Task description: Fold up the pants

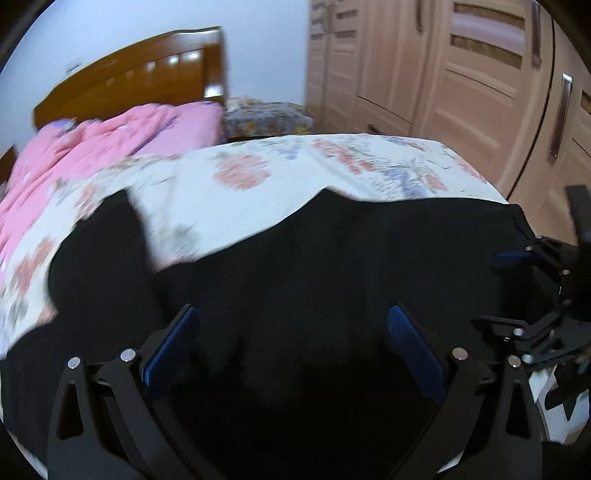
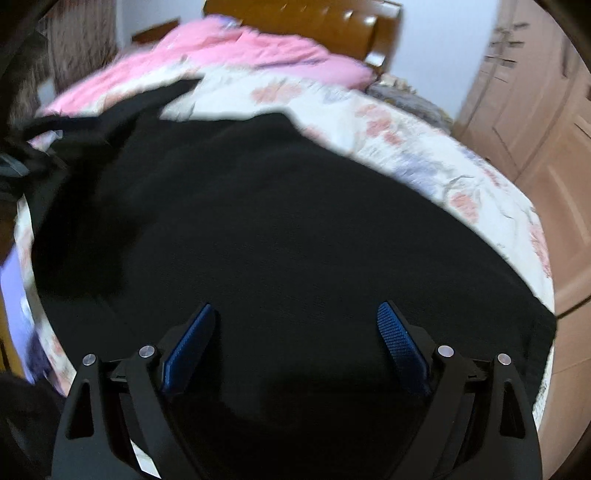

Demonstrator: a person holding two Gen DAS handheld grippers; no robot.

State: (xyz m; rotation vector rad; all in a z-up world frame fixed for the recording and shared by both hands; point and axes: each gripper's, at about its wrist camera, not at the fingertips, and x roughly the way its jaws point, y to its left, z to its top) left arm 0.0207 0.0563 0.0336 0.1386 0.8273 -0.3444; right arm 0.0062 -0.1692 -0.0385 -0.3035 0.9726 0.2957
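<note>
Left black matte two-finger gripper [image 1: 293, 314]: blue ribbed pads [image 1: 400, 325], silver round pivot screws. Right black matte gripper [image 2: 295, 312]: identical build.

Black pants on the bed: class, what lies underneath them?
The black pants rest on a floral bedsheet, visible around their edges. Whatever lies beneath their middle is covered. Both grippers hover open above.

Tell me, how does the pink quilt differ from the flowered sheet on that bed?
The pink quilt is plain pink; the flowered sheet is white with pink and purple blossoms. The quilt lies bunched up near the wooden headboard; the sheet is spread flat over the bed. The black pants rest on the sheet, while the quilt is mostly bare. Both are bedding on the same bed.
</note>
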